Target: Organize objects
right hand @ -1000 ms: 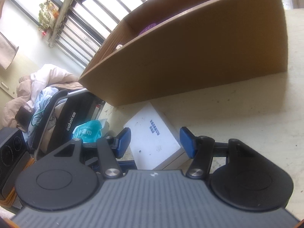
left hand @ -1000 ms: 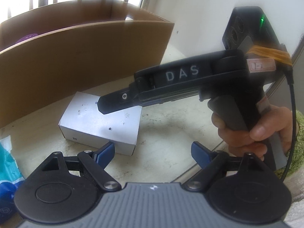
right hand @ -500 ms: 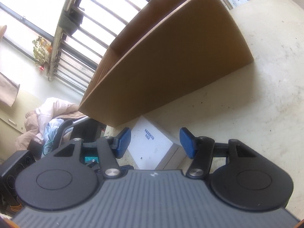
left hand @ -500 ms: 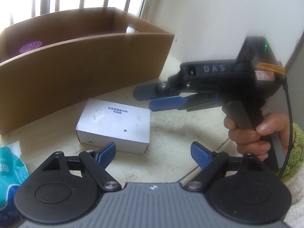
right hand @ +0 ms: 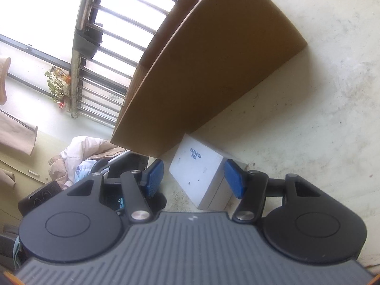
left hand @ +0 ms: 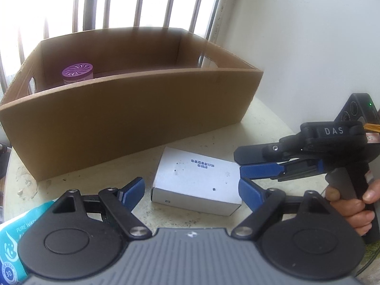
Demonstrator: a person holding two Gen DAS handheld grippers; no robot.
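Right up close, the left gripper (left hand: pixel 191 191) hangs low over the table (left hand: pixel 268 123) with its two blue pads (left hand: pixel 133 190) spread wide apart and nothing between them. Just past those pads lies the small white box (left hand: pixel 198 180), flat on the table, with a line of tiny blue print on its top. The right gripper (right hand: pixel 193 179) comes at the box from the other side, and its blue pads (right hand: pixel 234 179) are also wide apart, one on each side of a corner of the box, not squeezing it. From the left camera you can see a hand (left hand: pixel 353 210) holding that gripper's handle. The box looks like thin card, so I think it is light and a bit easy to dent, and its smooth sides may slip. A good place to grab it would be across the two long sides, near the middle, with a soft squeeze. At the near left edge a blue and white wipes pack (left hand: pixel 11 244) peeks in. Farther back stands the big cardboard box (left hand: pixel 133 116), open on top, very near the white box. Inside it sits a jar with a purple lid (left hand: pixel 77 70). Behind all that are the window bars (left hand: pixel 140 0) and a white wall (left hand: pixel 308 35).
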